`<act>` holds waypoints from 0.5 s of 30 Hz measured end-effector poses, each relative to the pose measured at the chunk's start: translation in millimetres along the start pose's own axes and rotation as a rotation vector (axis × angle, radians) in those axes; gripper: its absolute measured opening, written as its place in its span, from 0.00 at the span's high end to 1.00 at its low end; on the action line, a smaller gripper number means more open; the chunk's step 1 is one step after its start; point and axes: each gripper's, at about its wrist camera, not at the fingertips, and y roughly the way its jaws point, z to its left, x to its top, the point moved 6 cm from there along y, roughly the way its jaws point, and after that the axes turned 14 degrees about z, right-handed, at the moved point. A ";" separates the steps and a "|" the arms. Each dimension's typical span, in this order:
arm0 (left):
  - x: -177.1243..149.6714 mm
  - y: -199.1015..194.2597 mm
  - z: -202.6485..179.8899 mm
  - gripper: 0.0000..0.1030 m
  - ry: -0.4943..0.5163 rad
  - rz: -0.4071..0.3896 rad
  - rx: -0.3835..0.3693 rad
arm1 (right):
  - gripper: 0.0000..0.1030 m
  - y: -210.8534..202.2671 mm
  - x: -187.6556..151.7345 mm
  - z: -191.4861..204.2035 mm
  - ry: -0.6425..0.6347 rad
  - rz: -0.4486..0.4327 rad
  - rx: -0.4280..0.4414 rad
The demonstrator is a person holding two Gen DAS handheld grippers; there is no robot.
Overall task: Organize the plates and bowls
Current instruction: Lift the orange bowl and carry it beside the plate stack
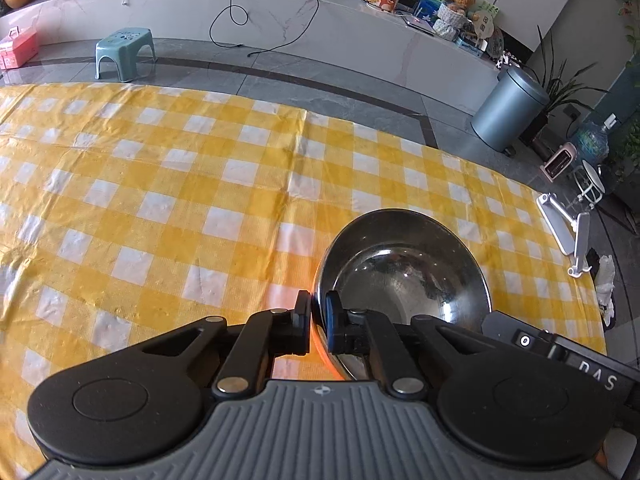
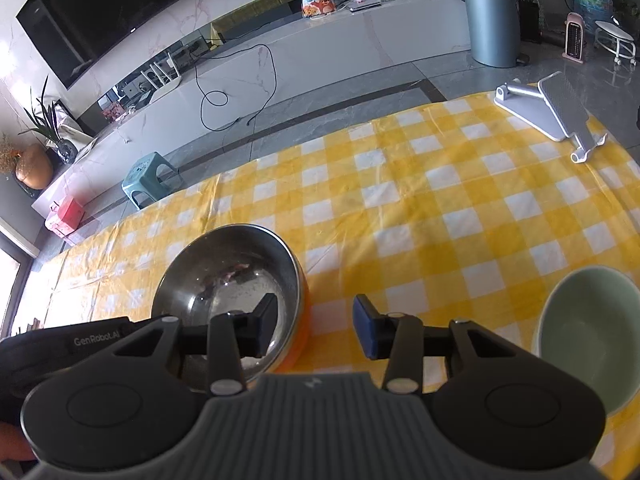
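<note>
A steel bowl [image 1: 404, 264] with an orange outer wall sits on the yellow checked tablecloth [image 1: 160, 184]. My left gripper [image 1: 317, 308] is shut on the bowl's near left rim, one pad outside and one inside. In the right wrist view the same bowl [image 2: 224, 268] lies low and left. My right gripper [image 2: 316, 316] is open and straddles the bowl's right rim: its left finger [image 2: 266, 312] is inside the bowl, and its blue-padded right finger [image 2: 366, 328] hangs over the cloth, clear of the wall. A pale green bowl [image 2: 588, 336] stands to the right.
A white folding stand [image 2: 548, 116] lies at the table's far right corner. The table's far edge drops to a grey tiled floor with a teal stool [image 1: 125, 52] and a grey bin [image 1: 508, 112]. The left gripper's body [image 2: 80, 340] crowds the bowl's left side.
</note>
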 end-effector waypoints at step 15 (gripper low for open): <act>-13.8 -10.3 -11.6 0.93 0.084 0.004 0.042 | 0.94 22.0 -14.6 -5.9 0.040 0.137 0.031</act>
